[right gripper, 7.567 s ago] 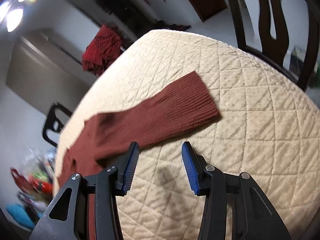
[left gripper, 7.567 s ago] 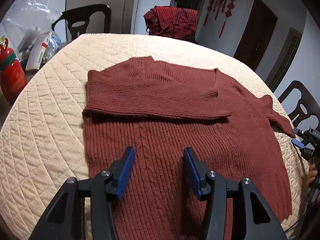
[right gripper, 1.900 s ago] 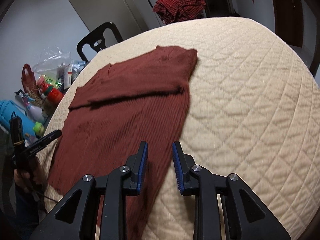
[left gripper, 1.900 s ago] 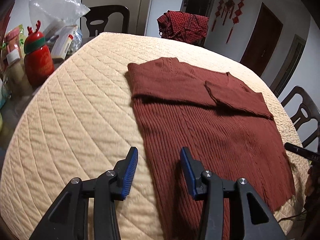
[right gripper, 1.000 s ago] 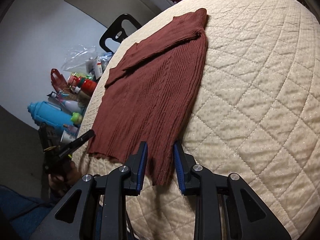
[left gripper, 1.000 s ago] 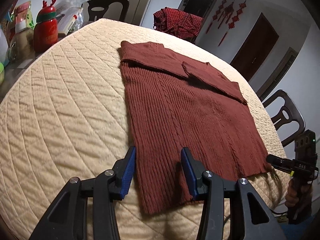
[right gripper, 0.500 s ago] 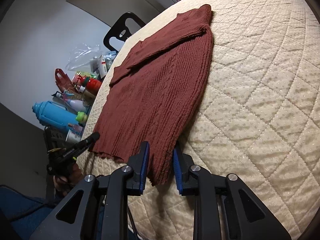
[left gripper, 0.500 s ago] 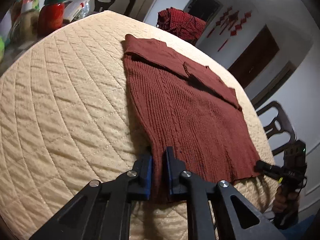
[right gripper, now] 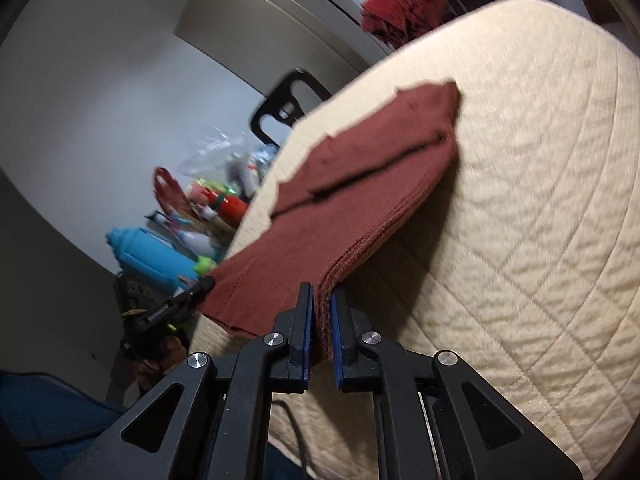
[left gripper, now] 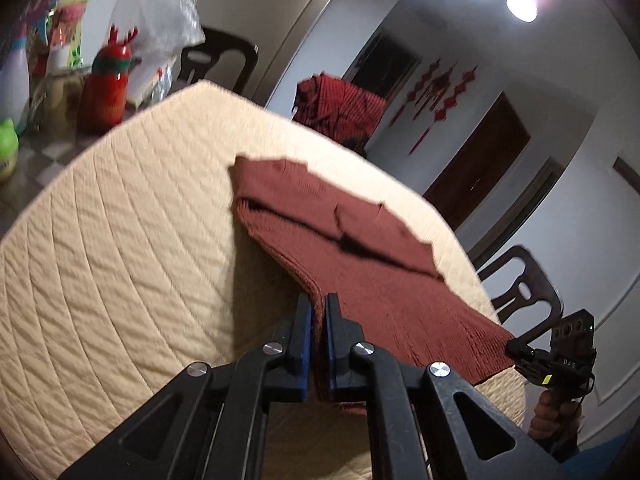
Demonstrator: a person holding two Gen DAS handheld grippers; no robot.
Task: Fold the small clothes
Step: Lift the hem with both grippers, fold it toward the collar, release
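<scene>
A dark red ribbed sweater [left gripper: 380,280] lies on the quilted beige table [left gripper: 120,260], both sleeves folded across its chest. My left gripper [left gripper: 318,300] is shut on the near left corner of the hem and holds it up off the table. My right gripper [right gripper: 320,292] pinches the near right hem corner of the sweater [right gripper: 360,200], its jaws still closing with the knit pressed between the pads. The lifted hem spans between the two grippers. Each view shows the other gripper at the far hem corner: the right gripper [left gripper: 520,350] and the left gripper [right gripper: 200,284].
A red reindeer bottle [left gripper: 106,88], bags and packets crowd the table's left side, with a blue bottle [right gripper: 152,260] there too. A red plaid garment [left gripper: 340,108] hangs on a far chair. A dark chair [left gripper: 520,292] stands at the right.
Both grippers closed on the hem corners and rose, lifting the near edge of the sweater off the table. Both views have tilted upward.
</scene>
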